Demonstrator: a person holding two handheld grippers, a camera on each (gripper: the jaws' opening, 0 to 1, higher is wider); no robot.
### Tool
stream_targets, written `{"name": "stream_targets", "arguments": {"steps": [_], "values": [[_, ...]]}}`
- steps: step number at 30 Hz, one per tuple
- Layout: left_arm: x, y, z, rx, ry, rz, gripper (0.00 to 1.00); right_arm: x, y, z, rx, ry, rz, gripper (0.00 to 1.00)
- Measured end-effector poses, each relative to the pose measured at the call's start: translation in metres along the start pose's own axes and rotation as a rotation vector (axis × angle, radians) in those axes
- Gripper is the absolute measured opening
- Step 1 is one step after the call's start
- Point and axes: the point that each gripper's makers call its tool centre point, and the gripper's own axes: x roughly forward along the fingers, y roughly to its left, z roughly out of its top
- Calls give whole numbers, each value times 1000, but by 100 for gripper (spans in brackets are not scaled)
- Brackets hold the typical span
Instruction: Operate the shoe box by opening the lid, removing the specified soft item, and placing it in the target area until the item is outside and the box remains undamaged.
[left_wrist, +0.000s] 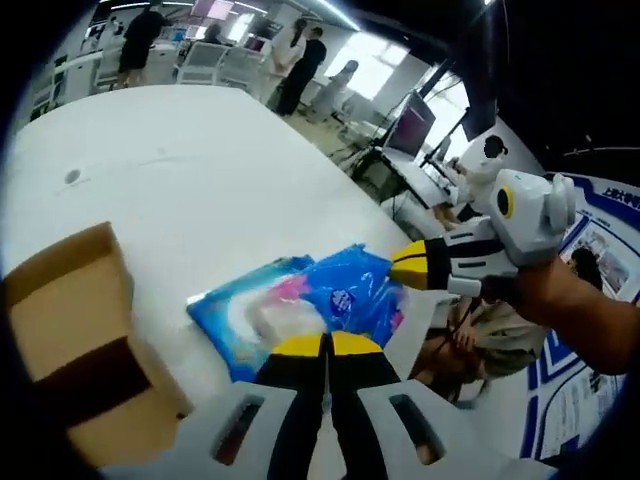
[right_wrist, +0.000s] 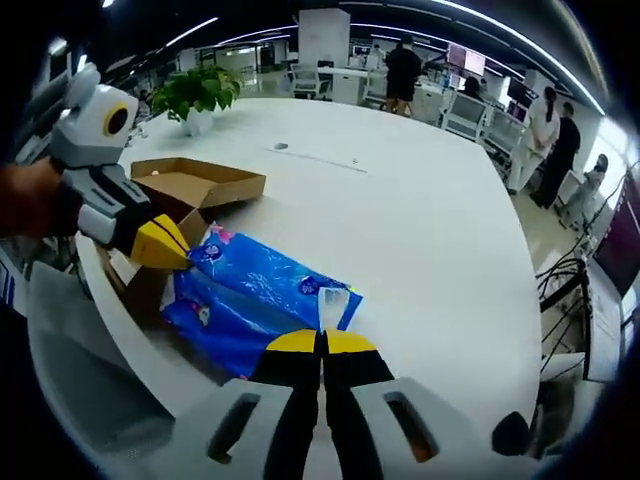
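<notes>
I see the soft blue plastic packet with pink and white print (left_wrist: 320, 305) lying flat on the big white round table (left_wrist: 200, 170), outside the box. In the left gripper view my left gripper (left_wrist: 326, 345) has its yellow-tipped jaws pressed together with no gap, right at the packet's near edge; I cannot tell whether they pinch any of the plastic. The brown cardboard shoe box (left_wrist: 75, 345) sits just beside the packet, open at the top.

In the right gripper view my right gripper (right_wrist: 322, 342) is likewise closed tight, its tips meeting at the packet's (right_wrist: 250, 295) edge by a white tab, and I cannot tell if it grips it. The left gripper (right_wrist: 160, 243) comes in beside the packet's far corner. The shoe box's flat lid (right_wrist: 195, 183) lies open behind it, near a potted green plant (right_wrist: 197, 95). People stand by desks in the background.
</notes>
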Motion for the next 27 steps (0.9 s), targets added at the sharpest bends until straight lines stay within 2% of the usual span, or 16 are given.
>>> {"name": "stream_targets", "arguments": {"steps": [27], "values": [[88,-37,17,-2,38,4,0,-5,-90,-37,31,13,-12,0]]}}
